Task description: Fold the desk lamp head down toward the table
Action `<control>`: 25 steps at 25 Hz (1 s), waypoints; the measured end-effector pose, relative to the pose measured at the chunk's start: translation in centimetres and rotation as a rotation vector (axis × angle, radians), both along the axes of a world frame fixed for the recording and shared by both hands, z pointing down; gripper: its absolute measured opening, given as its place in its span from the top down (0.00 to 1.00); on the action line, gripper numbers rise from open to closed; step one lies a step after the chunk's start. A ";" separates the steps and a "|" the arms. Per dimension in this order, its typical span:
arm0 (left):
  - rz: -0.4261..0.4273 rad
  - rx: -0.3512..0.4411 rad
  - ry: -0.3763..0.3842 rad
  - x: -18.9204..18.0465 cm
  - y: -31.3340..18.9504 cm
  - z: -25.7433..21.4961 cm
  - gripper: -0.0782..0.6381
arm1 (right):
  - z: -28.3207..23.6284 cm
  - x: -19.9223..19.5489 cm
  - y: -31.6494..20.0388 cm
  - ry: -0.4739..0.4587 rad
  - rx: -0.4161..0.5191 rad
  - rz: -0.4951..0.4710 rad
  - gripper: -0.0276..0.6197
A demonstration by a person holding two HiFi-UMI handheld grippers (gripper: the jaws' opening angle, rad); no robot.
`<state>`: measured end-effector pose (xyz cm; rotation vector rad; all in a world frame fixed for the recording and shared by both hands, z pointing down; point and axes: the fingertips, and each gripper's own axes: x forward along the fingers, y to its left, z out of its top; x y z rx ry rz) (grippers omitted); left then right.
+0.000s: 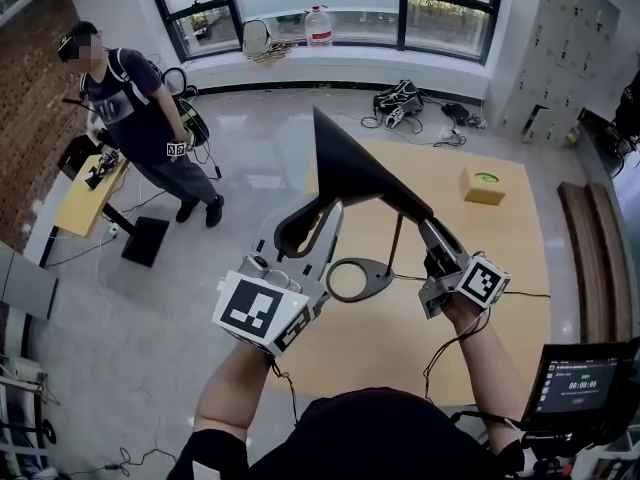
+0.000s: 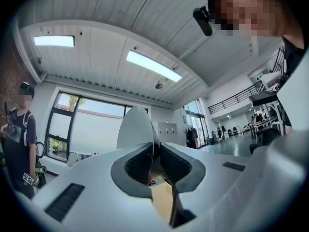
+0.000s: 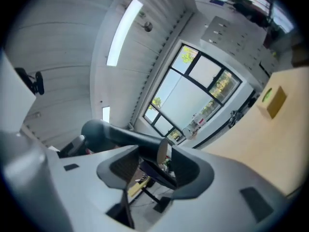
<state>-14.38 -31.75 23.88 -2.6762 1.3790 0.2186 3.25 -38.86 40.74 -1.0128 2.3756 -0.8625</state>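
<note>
A black desk lamp stands on the wooden table (image 1: pixel 505 243); its ring base (image 1: pixel 372 286) is near the front edge. The long flat lamp head (image 1: pixel 355 163) rises tilted toward the far left. My left gripper (image 1: pixel 303 226) grips the head's lower left edge. In the left gripper view the pale thin lamp head (image 2: pixel 136 127) runs between the nearly closed jaws of the left gripper (image 2: pixel 154 166), with the pads against it. My right gripper (image 1: pixel 432 236) is at the head's right end above the stem (image 1: pixel 397 240). In the right gripper view its jaws (image 3: pixel 161 166) stand wide, and a dark round bar (image 3: pixel 125 137) of the lamp lies between them, apart from the right pad.
A yellow box (image 1: pixel 482 185) sits on the table's far right, also seen as the yellow box (image 3: pixel 274 100). The lamp's thin cable (image 1: pixel 505 293) trails right. A person (image 1: pixel 140 108) stands by a small table (image 1: pixel 90 196) at the left. A monitor (image 1: pixel 580 383) is at lower right.
</note>
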 end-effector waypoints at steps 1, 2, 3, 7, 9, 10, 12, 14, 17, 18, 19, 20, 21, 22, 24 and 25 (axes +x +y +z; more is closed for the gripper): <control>0.000 -0.003 0.006 -0.2 0.1 0.1 0.82 | -0.5 -0.3 0.2 -0.041 0.009 -0.021 0.63; -0.002 -0.002 0.010 -0.4 0.1 0.1 0.82 | -0.9 -0.6 0.4 -0.069 0.021 -0.039 0.63; -0.008 0.001 0.012 -0.7 0.2 0.2 0.82 | -1.3 -0.9 0.4 -0.075 0.032 -0.051 0.63; -0.032 -0.003 0.040 -1.5 0.3 0.9 0.82 | -0.8 -0.9 0.2 0.018 0.044 -0.046 0.70; -0.036 -0.018 0.067 -1.8 0.3 1.5 0.82 | -1.0 -0.7 0.2 0.029 0.053 -0.043 0.71; -0.038 -0.026 0.080 -2.0 0.3 1.8 0.82 | -1.0 -0.5 0.1 0.036 0.056 -0.037 0.72; -0.037 -0.046 0.111 -2.2 0.2 2.3 0.82 | -0.8 0.0 -0.1 0.055 0.053 -0.021 0.72; -0.034 -0.064 0.146 -2.5 0.0 2.7 0.82 | -1.2 0.2 -0.2 0.084 0.057 -0.013 0.72; -0.040 -0.078 0.175 -2.5 -0.2 3.3 0.82 | -1.7 0.6 -0.4 0.138 0.074 -0.006 0.72; -0.043 -0.082 0.182 -2.5 -0.3 3.5 0.82 | -1.8 0.7 -0.5 0.153 0.078 -0.003 0.72; -0.045 -0.088 0.191 -2.6 -0.4 3.7 0.82 | -1.9 0.8 -0.6 0.165 0.082 0.000 0.72; -0.046 -0.095 0.202 -2.6 -0.4 3.9 0.82 | -2.0 0.9 -0.6 0.176 0.086 0.003 0.72; -0.045 -0.104 0.215 -2.7 -0.5 4.2 0.82 | -2.2 0.9 -0.7 0.187 0.090 0.007 0.72; -0.043 -0.113 0.228 -2.8 -0.6 4.4 0.82 | -2.3 1.0 -0.8 0.199 0.094 0.010 0.72; -0.040 -0.131 0.255 -2.9 -0.7 4.8 0.82 | -2.5 1.2 -0.9 0.219 0.104 0.017 0.72; -0.042 -0.139 0.267 -3.0 -0.7 5.1 0.82 | -2.6 1.3 -0.9 0.229 0.110 0.020 0.72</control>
